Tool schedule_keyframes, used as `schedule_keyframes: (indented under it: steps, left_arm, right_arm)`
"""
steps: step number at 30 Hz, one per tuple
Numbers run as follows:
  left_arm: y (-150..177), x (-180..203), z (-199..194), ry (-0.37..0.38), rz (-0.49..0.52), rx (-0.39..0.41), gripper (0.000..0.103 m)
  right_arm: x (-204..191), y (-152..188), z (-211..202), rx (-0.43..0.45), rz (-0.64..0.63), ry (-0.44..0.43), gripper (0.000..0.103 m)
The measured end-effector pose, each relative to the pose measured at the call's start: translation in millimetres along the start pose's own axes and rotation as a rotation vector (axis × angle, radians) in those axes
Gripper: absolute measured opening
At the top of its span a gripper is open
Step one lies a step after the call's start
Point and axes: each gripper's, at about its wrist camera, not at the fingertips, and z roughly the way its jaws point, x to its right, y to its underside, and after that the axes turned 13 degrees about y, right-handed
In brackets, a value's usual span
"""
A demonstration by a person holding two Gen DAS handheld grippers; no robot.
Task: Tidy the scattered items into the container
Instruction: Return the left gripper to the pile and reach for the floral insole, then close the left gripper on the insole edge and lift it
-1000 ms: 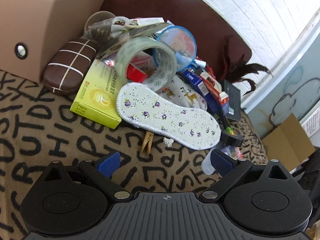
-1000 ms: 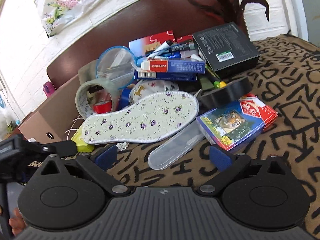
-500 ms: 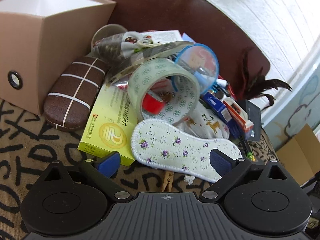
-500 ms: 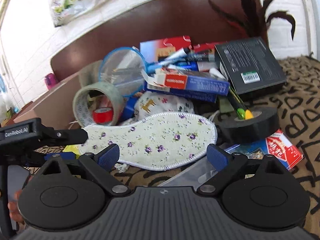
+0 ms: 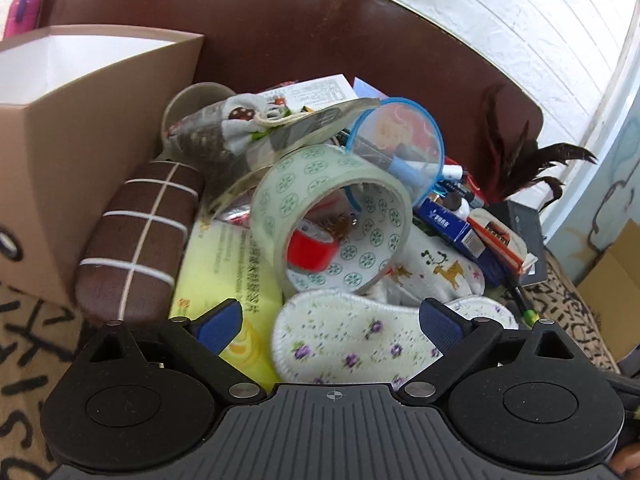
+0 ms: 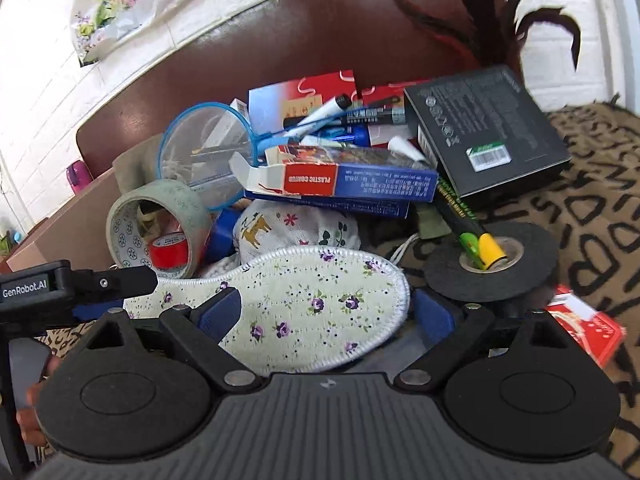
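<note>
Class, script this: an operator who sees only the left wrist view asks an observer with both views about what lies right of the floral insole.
Operator: What sits right of the insole?
Observer: A black tape roll, with a yellow-capped marker end over its core.
Operator: Anything past that?
Observer: A red box on the patterned cloth, right of the roll.
Operator: And the right claw?
Observer: Open, one finger either side of the insole's wide end.

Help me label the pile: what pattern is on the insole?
Small purple flowers on cream insole, clearest in the right wrist view.
</note>
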Motion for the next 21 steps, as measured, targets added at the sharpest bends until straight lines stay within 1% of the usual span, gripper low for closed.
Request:
schedule_keyframes:
  steps: [2,3,4,5,6,7,8,9,10,11,13,16,19,21]
  left_arm:
    - [-2.7,0.0,5.5,0.033,-0.016,-0.019,0.095]
    - [-2.7,2.1,7.6,0.043,-0.009,-0.034,0.091]
    - [-1.9,5.4,8.2,0.031,0.009,-0.046,0.089]
    - [-0.3,9.1,7.0,0.010,0.034,-0.052,0.084]
    - [1.9,11.6,4.5,-0.004,0.055,-0.058,0.081]
    - [4.5,13.0,0.5,-0.013,0.065,-0.060,0.075]
    - [7.1,13.5,-5.1,-0.018,0.065,-0.056,0.070]
    - [9.7,13.5,-11.8,-0.014,0.060,-0.047,0.067]
    - [11.9,13.8,-18.9,-0.008,0.050,-0.038,0.062]
    - [13.8,13.9,-26.3,0.000,0.037,-0.028,0.060]
    - [18.2,16.2,-41.1,0.027,0.013,-0.015,0.060]
    - [28.1,22.1,-58.2,0.048,0.003,-0.014,0.060]
    - [40.8,23.5,-65.4,0.051,0.012,-0.023,0.064]
    - [44.7,17.2,-60.6,0.036,-0.014,-0.030,0.065]
  right_arm:
    - [1.4,-1.0,5.1,-0.015,0.025,-0.018,0.092]
    - [0.7,-1.1,4.5,-0.016,0.024,-0.004,0.086]
    - [0.4,-0.7,2.5,-0.016,0.022,0.015,0.080]
    - [1.8,0.2,-0.5,-0.011,0.024,0.028,0.077]
    - [5.0,1.3,-4.3,-0.007,0.033,0.034,0.070]
    - [8.5,2.5,-8.3,-0.004,0.046,0.036,0.062]
    - [12.0,4.0,-12.2,0.000,0.059,0.037,0.057]
    - [15.6,5.5,-16.3,0.004,0.073,0.033,0.048]
    - [18.7,6.7,-20.6,0.006,0.086,0.024,0.044]
    - [21.0,7.7,-25.2,0.006,0.095,0.012,0.043]
    - [22.9,9.1,-34.1,0.001,0.109,-0.013,0.038]
    - [21.3,11.0,-44.5,-0.024,0.111,-0.059,0.033]
    - [18.2,18.2,-48.9,-0.041,0.089,-0.079,0.032]
    - [16.9,21.8,-46.0,-0.048,0.086,-0.080,0.032]
